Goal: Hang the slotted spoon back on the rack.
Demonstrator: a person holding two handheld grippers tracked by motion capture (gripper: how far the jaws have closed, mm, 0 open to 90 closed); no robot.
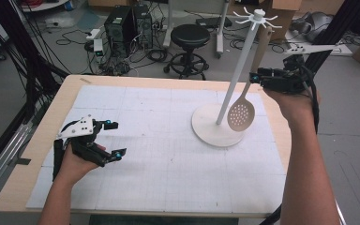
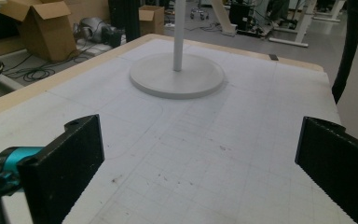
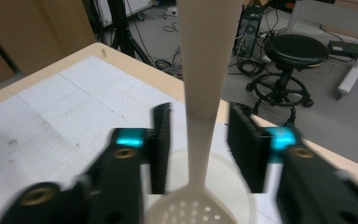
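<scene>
We count one slotted spoon point(image 1: 242, 110) and one white stand point(image 1: 217, 125) — the spoon hangs from the stand's top hooks, long axis near upright, perforated bowl pointing down over the round base. Our right gripper point(image 3: 198, 147) has parted jaws either side of the handle, not pressing; our left gripper point(image 1: 113, 138) rests wide open, holding nothing.

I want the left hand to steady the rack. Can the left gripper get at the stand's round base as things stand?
Probably yes. The left gripper is open, holds nothing, and bare mat lies between it and the round base. The slotted spoon hangs at the far side.
</scene>
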